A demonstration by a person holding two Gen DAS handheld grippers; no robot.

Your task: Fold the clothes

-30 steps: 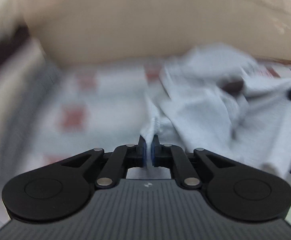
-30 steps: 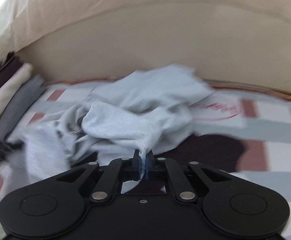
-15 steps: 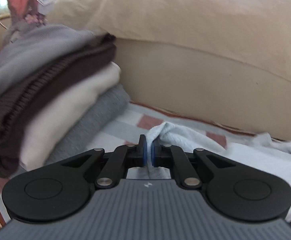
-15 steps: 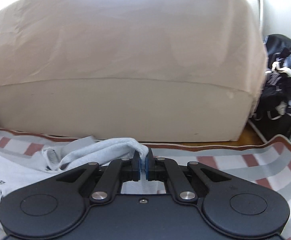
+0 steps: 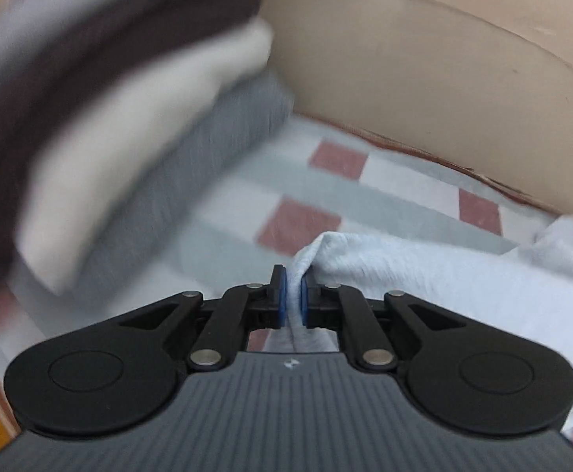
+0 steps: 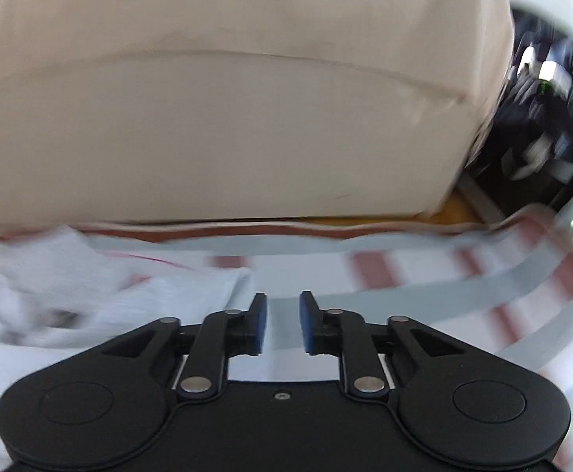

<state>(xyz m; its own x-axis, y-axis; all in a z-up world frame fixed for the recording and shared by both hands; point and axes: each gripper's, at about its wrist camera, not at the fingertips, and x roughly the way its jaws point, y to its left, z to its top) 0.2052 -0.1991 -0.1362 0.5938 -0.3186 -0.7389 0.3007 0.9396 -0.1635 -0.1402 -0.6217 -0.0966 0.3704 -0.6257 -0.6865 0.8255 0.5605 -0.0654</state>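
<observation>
To the far left of the left gripper's fingers rises a stack of folded clothes (image 5: 101,118), blurred: a dark brown ribbed knit on top, a cream one under it, a grey one at the bottom, each a thick rounded slab. Ahead of the fingers lies the checked cloth (image 5: 325,192) of pale grey, white and brick-red squares, flat and smooth, ending at the beige upholstered base (image 5: 424,78) beyond. The left gripper (image 5: 293,295) is nearly closed, its blue pads pinching a bunched corner of the pale blue-grey garment (image 5: 424,271). The soft, faintly fuzzy fabric rises in a small peak just above the pads and spreads away to the right of the fingers in a long low fold, lying on the checked cloth.

In the right wrist view, the same garment (image 6: 101,303) lies crumpled to the left of the fingers, its nearest edge just beside the left pad but not between the pads. The right gripper (image 6: 282,324) has just been opening; its jaws stand apart with only the striped cloth (image 6: 424,295) showing in the gap, nothing gripped. Ahead of the fingers the big beige cushion (image 6: 227,98) fills the view, smooth with a curved seam. Far right of the fingers sits a dark, blurred heap of bags or clothing (image 6: 542,90), too smeared to identify.
</observation>
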